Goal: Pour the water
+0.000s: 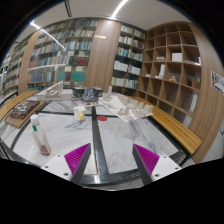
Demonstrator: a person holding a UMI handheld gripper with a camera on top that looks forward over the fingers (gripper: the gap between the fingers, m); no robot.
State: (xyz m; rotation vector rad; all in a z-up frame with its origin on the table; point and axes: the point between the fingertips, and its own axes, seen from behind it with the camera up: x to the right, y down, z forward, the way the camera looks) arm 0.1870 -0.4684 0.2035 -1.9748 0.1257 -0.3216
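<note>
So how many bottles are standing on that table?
1 that I can make out: a clear bottle with a pale cap, standing ahead of the tool's open fingers, off to their left. The clutter further back on the table may hide others.

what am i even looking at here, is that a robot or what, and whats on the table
There is no robot arm here. A person carries a hand-held gripper, and the single picture comes from a wide-angle camera mounted on it, looking forward along its two fingers. That lens is why the room looks curved. The magenta triangles at the bottom are pads on the inner faces of the fingers. The fingers are open and hold nothing.

Ahead lies a pale marble-look table in a room lined with bookshelves. On it, off to the left of the fingers, stands a clear bottle. Farther back is a small cup, and beyond that some clutter too small to identify.
</note>
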